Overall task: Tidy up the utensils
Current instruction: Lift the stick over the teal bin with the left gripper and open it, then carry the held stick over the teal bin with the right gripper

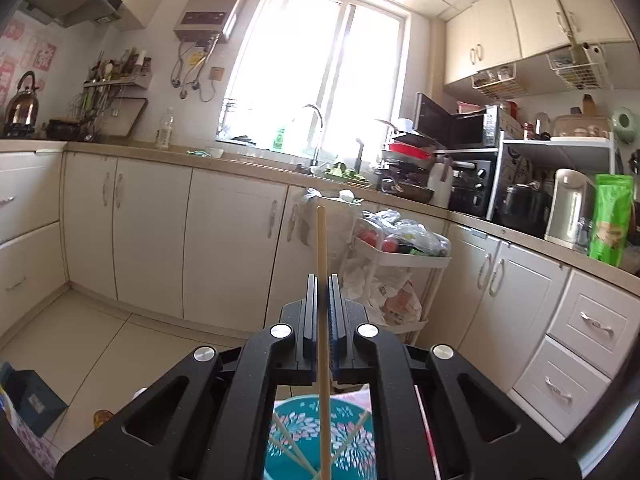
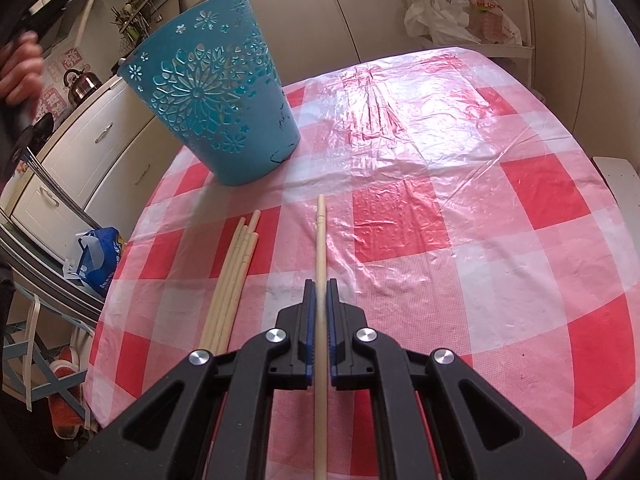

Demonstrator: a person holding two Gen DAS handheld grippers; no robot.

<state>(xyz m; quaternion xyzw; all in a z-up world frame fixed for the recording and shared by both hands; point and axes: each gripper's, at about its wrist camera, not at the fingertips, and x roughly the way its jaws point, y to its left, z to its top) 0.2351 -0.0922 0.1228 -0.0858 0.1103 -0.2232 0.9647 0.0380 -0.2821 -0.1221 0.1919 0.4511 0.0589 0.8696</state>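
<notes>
While the checked tablecloth [image 2: 460, 184] fills the right wrist view, the teal basket [image 2: 212, 92] is seen upper left, w/ loose chopsticks [image 2: 234, 276] lower left. Each gripper is clamped on one chopstick, held lengthwise: right gripper [image 2: 321, 292] aimed past the basket; left gripper [image 1: 322, 288] raised, basket below it, so nearer.

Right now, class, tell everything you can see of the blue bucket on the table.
The blue bucket looks like plastic, tapering toward its base, its wall pierced with flower and snowflake cut-outs. It stands upright on the red-and-white checked tablecloth, at the far left of the table, apart from the loose chopsticks. The left wrist view looks down into it, where chopsticks already lie.
</notes>
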